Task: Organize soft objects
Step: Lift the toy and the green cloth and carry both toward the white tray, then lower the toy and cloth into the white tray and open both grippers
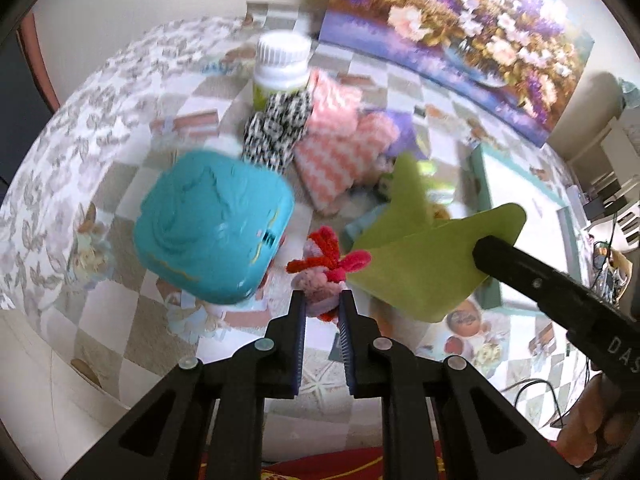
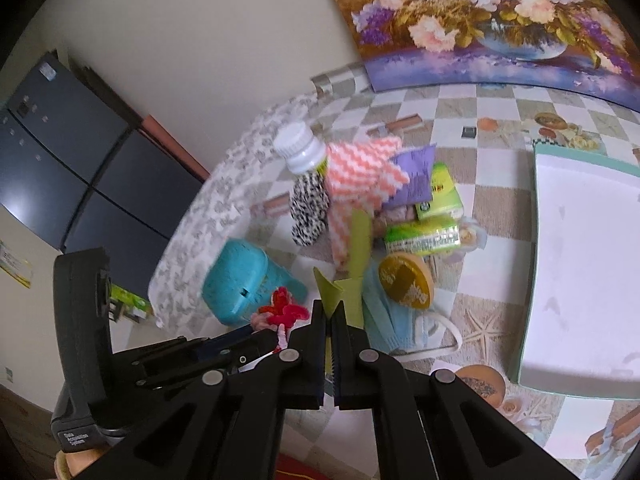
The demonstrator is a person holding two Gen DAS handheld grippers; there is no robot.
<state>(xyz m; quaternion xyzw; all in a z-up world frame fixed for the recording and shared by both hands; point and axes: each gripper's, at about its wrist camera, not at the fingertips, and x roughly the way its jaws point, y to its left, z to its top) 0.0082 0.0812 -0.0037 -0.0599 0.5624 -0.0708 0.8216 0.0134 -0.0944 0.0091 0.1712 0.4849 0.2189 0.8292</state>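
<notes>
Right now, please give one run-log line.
left gripper: shut on pipe-cleaner toy | right gripper: shut on green sheet | both lifted off table

Left tongs (image 1: 323, 305) clamp a pink-and-red yarn toy (image 1: 326, 268). Right tongs (image 1: 486, 254) pinch a green sheet (image 1: 420, 264). Teal box (image 1: 212, 226) on the bench (image 1: 132, 312) behind.

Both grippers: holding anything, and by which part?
Left gripper is shut on the pink-and-red fuzzy toy, pinching its lower end. Right gripper is shut on the green sheet, gripping one edge near a corner.
</notes>
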